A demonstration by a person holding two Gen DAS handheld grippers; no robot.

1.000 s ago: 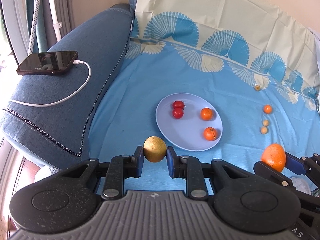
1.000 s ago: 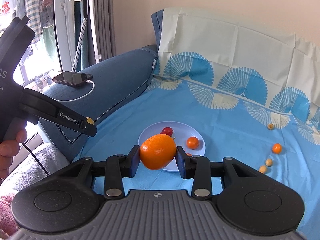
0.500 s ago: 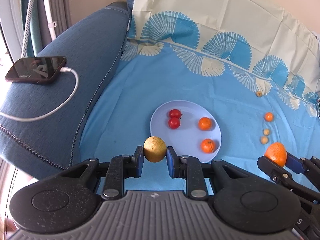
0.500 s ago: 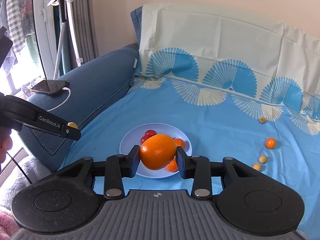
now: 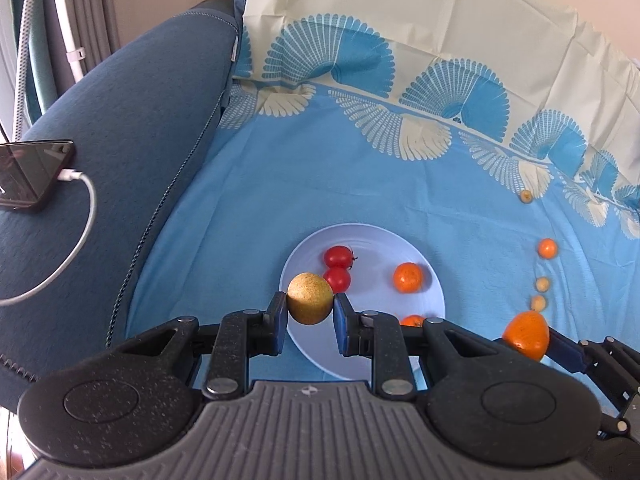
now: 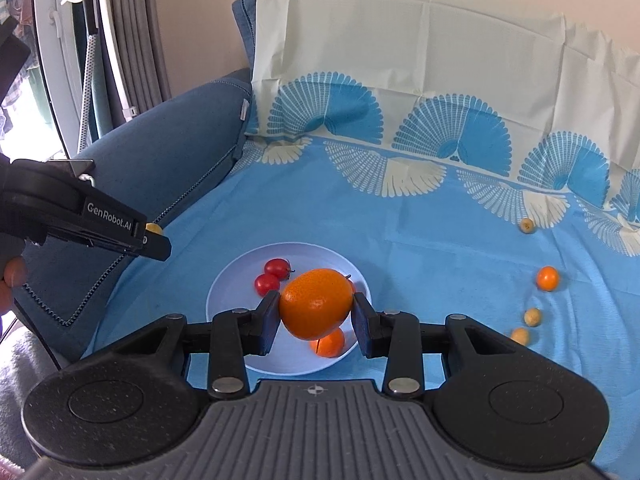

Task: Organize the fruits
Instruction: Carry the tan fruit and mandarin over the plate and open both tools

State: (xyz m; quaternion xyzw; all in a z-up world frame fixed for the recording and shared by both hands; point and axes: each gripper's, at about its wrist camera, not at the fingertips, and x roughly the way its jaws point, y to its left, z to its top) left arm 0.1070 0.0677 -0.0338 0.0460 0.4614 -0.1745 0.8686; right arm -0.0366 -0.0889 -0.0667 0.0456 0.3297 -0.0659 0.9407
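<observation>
My left gripper (image 5: 310, 318) is shut on a speckled yellow fruit (image 5: 310, 298), held above the left rim of the pale blue plate (image 5: 372, 238). On the plate lie two red tomatoes (image 5: 338, 266) and two small oranges (image 5: 408, 277). My right gripper (image 6: 316, 318) is shut on a large orange (image 6: 316, 303) over the same plate (image 6: 228, 292). In the left wrist view that orange (image 5: 525, 334) shows at the lower right. In the right wrist view the left gripper (image 6: 154, 238) comes in from the left, with only a sliver of its yellow fruit showing.
Several small loose fruits lie on the blue cloth to the right: a small orange (image 6: 547, 278) and yellowish ones (image 6: 532, 316). A dark blue sofa arm (image 5: 132, 152) on the left carries a phone (image 5: 28, 174) on a white cable. A patterned sheet covers the backrest.
Both grippers have moved forward and a little down toward the plate, each still holding its fruit. The plate now lies directly beneath both fruits.
</observation>
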